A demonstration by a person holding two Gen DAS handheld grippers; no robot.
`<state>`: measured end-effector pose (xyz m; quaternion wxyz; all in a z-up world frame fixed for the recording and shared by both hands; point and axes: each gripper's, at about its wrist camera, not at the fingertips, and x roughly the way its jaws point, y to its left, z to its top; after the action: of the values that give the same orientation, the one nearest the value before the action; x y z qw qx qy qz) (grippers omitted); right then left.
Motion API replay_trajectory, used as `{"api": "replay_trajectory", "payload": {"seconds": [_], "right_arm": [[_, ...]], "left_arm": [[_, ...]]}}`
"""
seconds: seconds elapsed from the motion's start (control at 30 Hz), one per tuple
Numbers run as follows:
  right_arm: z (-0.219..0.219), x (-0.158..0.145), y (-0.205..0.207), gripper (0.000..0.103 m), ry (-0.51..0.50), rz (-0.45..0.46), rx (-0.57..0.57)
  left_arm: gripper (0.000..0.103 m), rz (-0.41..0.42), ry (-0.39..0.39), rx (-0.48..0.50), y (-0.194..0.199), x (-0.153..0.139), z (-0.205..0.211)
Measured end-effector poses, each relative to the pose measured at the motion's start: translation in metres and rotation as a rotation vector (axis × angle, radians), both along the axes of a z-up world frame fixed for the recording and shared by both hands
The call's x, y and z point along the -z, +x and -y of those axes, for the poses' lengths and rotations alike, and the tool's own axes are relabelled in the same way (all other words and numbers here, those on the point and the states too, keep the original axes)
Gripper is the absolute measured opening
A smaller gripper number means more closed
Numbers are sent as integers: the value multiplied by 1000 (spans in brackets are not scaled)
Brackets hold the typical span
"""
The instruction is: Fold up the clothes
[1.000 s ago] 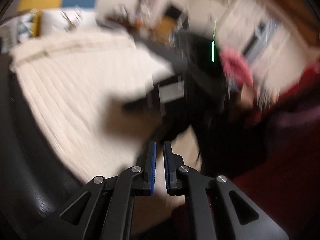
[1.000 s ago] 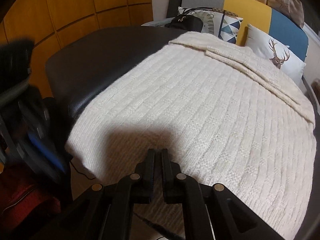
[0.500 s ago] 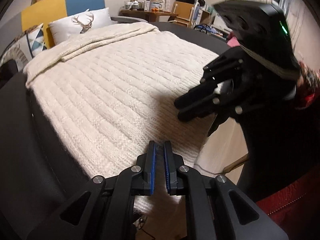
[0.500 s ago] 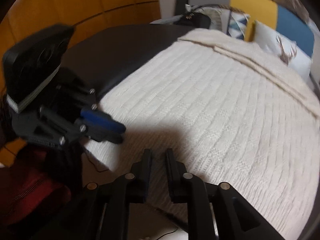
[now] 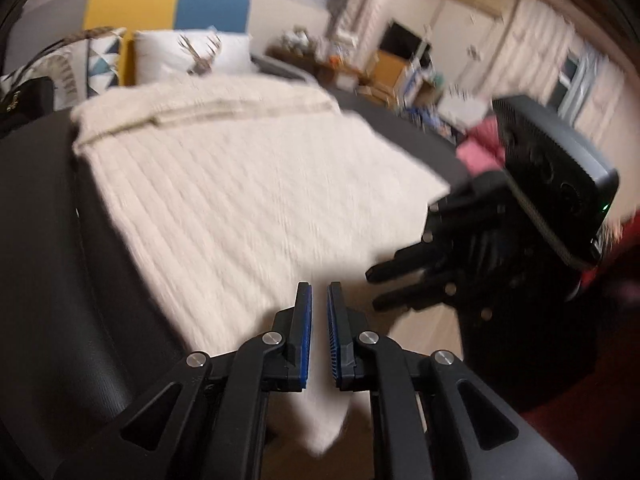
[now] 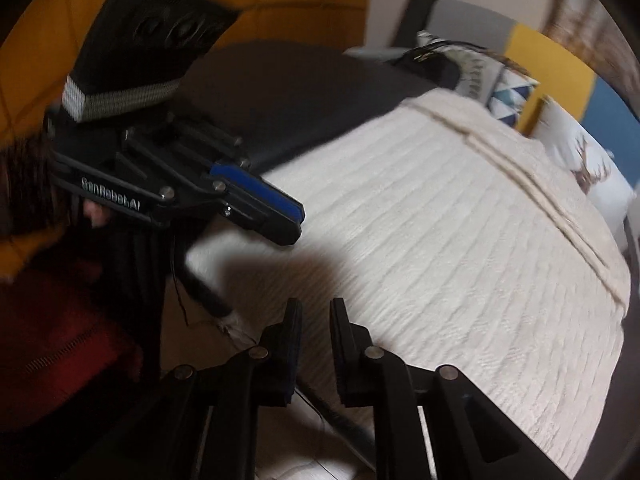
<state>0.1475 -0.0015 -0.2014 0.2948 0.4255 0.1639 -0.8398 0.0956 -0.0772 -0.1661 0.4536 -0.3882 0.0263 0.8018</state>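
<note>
**Both grippers empty over the knit's near edge**

The cream knit garment (image 5: 248, 200) lies flat on a dark table (image 5: 44, 240), ahead of both grippers. The left gripper (image 5: 319, 296) is closed on nothing; the right gripper (image 6: 316, 312), beside it, stands slightly parted and empty

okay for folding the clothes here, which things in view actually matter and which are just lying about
Part of the job:
cream knitted garment, spread on the black surface
left hand-held gripper, shut, holding nothing
right hand-held gripper, a narrow gap, nothing between its fingers

Just lying about:
deer pillow
triangle-pattern pillow
black handbag
yellow and blue headboard
</note>
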Motion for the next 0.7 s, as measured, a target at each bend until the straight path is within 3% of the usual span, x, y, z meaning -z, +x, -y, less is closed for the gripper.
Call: {"api": "replay_trajectory", "payload": {"seconds": [0.07, 0.17, 0.2, 0.27, 0.4, 0.5, 0.7], "right_arm": [[-12, -4, -13, 13, -19, 1, 69], [-26, 10, -32, 13, -30, 95, 132], [-31, 14, -39, 13, -34, 127, 154], [-34, 17, -34, 14, -48, 97, 140], [-37, 8, -33, 14, -50, 52, 144], [-44, -5, -35, 13, -60, 3, 150], [-83, 12, -78, 14, 37, 58, 318]], "left_arm": [[9, -13, -45, -18, -6, 4, -15], [9, -24, -162, -25, -11, 20, -40], [9, -44, -166, -30, -8, 21, -41], [9, -75, -167, -42, -3, 23, -42], [9, -17, -95, -64, -8, 19, -28], [9, -24, -39, -105, -20, 8, -23], [11, -19, -184, -236, -62, 21, -44]]}}
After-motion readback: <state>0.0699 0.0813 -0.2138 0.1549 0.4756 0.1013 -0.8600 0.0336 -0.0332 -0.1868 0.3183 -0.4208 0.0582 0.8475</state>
